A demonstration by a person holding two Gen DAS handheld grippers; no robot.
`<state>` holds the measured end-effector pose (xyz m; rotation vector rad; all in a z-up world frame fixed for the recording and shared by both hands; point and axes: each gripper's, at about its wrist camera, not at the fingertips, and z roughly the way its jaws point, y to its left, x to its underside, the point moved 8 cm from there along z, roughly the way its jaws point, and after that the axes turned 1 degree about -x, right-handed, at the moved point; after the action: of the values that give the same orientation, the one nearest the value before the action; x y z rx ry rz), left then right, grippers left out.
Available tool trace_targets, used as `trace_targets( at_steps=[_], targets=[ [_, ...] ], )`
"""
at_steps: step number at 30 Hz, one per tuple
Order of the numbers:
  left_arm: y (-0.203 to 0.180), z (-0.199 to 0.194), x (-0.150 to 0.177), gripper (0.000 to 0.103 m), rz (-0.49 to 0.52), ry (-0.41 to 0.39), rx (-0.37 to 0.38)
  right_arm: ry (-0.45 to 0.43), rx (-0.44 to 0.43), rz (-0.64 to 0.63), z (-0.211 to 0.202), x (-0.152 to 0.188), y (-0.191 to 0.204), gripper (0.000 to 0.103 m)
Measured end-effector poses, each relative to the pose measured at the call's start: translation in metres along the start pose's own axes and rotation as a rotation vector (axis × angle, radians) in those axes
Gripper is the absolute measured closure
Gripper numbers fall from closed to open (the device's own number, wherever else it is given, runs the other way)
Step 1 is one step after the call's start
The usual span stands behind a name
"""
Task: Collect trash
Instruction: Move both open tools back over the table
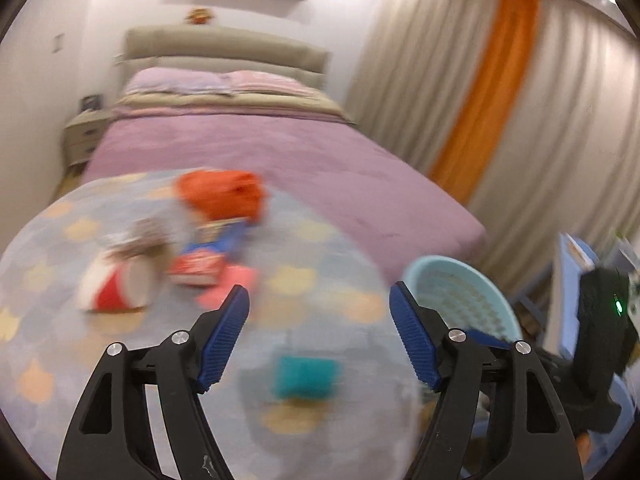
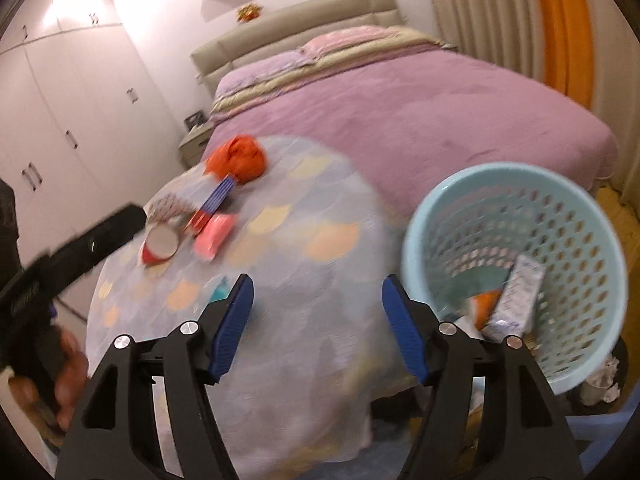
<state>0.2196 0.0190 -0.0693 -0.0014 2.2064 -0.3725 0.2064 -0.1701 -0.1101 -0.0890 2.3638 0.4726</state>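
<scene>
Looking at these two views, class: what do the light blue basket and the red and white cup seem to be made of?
Basket: most likely moulded plastic, smooth and slightly glossy; its wall is a regular grid of punched holes under a solid rim.
Cup: probably coated paper; thin wall, printed red and white outside, pale inside. Blur leaves this uncertain.

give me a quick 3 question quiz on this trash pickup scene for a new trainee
1. True or false: the left gripper is clamped on a piece of trash.
2. Multiple choice: where does the teal packet lie? A) inside the basket B) on the patterned blanket, close in front of the left gripper C) on the pillows
3. Fill in: the light blue basket already holds a white tube and an ____ scrap.

Key
1. False: both the left gripper and the right gripper are open with nothing between the fingers.
2. B
3. orange
</scene>
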Motion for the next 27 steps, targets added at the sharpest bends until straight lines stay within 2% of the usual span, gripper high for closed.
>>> trace_targets(
  at_steps=[7,11,14,17,19,21,23,27],
  targets=[
    [0.095,0.005,0.007,0.032,-0.117,0.028,-0.22,0.113,-0.043,-0.087,0.037,0.027,0.046,0.035],
    [0.132,0.012,0.013,0.029,-0.14,0.064,-0.286,0.158,-0.05,-0.116,0.051,0.04,0.059,0.034],
    [0.147,0.021,0.018,0.028,-0.135,0.107,-0.331,0.189,-0.047,-0.119,0.061,0.047,0.064,0.034],
    [0.153,0.029,0.014,0.028,-0.057,0.092,-0.426,0.205,-0.041,-0.123,0.066,0.051,0.065,0.034],
    [0.157,0.034,0.014,0.03,-0.059,0.101,-0.426,0.208,-0.033,-0.129,0.068,0.052,0.064,0.034],
    [0.163,0.042,0.014,0.041,-0.082,0.12,-0.402,0.207,-0.026,-0.134,0.067,0.052,0.063,0.034],
    [0.167,0.045,0.016,0.045,-0.088,0.13,-0.405,0.207,-0.022,-0.138,0.068,0.051,0.062,0.034],
    [0.175,0.033,0.02,0.056,-0.129,0.13,-0.361,0.213,-0.019,-0.141,0.073,0.049,0.061,0.034]
  ],
)
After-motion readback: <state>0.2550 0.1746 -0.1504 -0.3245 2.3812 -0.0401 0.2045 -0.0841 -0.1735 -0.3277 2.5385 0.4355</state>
